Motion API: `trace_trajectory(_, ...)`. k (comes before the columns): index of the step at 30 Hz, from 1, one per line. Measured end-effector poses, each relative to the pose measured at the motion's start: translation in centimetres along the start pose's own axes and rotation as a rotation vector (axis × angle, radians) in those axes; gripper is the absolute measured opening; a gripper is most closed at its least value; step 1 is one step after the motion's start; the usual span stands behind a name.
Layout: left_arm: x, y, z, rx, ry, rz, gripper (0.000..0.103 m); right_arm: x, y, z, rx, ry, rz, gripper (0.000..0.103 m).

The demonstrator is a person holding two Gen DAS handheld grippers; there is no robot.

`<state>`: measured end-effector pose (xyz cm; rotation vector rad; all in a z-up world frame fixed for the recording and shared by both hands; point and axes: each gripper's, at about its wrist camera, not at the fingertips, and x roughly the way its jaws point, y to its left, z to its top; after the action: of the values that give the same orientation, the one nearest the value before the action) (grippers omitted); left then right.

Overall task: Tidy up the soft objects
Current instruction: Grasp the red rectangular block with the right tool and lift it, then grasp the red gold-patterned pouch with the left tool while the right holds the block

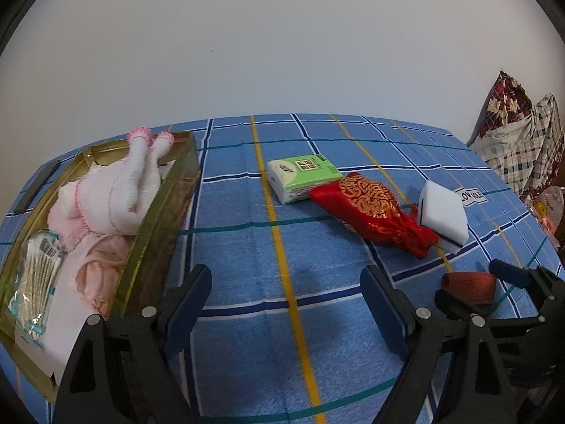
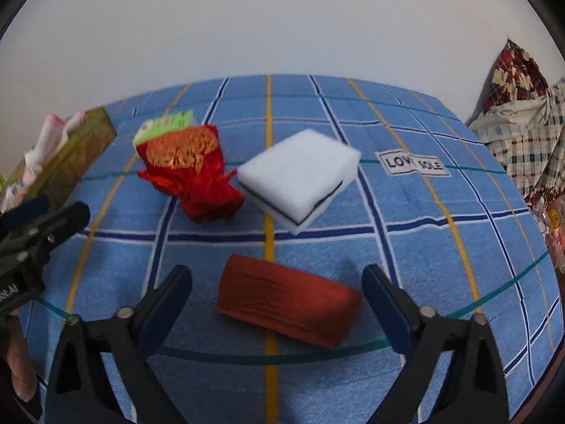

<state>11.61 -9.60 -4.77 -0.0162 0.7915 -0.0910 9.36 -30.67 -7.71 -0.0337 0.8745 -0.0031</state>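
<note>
The right gripper (image 2: 277,296) hangs over a folded rust-red cloth (image 2: 287,305) lying on the blue checked worktop (image 2: 441,265), its jaws spread wide to either side of the cloth and not touching it. That looks like the step in hand: picking up this cloth to put it away with the rest. The next move would be to sink a little lower and squeeze across the folded bundle, firmly enough that the soft layers do not slip apart, then carry it left to the gold tray (image 1: 166,208).

The left gripper (image 1: 286,304) waits near the tray with jaws wide apart and nothing between them. The tray already holds a pink and white knitted toy (image 1: 123,190), a pale pink cloth (image 1: 99,268) and a packet of cotton swabs (image 1: 35,282), so free room there is short.

Still out on the worktop are a white sponge (image 2: 300,176), a red and gold pouch (image 2: 190,173) touching its corner, and a green tissue pack (image 1: 302,178) partly under the pouch. None blocks the cloth itself, but the left gripper sits along the way to the tray. A heap of patterned bedding (image 2: 522,120) lies off to the right.
</note>
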Motion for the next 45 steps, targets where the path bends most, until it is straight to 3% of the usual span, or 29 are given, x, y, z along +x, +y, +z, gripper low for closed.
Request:
trace_trajectory(2,0.1,-0.1,0.0,-0.005,0.006,-0.009,0.088,0.1,-0.2,-0.1,0.003,0.005,-0.024,0.082)
trace_trajectory(7,0.4,-0.4,0.1,-0.01,0.019,-0.016,0.088,-0.3,-0.5,-0.4,-0.016,-0.011,0.011,0.081)
trace_trajectory(17,0.9,-2.1,1.7,-0.013,0.018,-0.031,0.088,-4.5,-2.2,0.8,0.062,-0.243,-0.068,0.081)
trace_trajectory(21,1.8,-2.8,2.6,-0.045,0.024,-0.047,0.088,-4.4,-3.0,2.1,0.096,-0.288,-0.111,0.081)
trace_trajectory(35,5.7,-5.1,3.9,-0.061,0.063,-0.016,0.088,-3.9,-5.3,2.4,0.214,-0.334,-0.106,0.081)
trace_trajectory(43,7.0,-5.7,4.3,-0.052,0.074,-0.011,0.088,-4.1,-4.5,2.4,0.172,-0.346,-0.12,0.081)
trace_trajectory(44,7.0,-5.8,4.3,-0.04,0.073,-0.02,0.086,-4.1,-4.4,2.4,0.167,-0.348,-0.119,0.081)
trace_trajectory(45,7.1,-5.8,4.2,-0.031,0.076,-0.027,0.072,-4.2,-4.3,2.4,0.165,-0.349,-0.122,0.081)
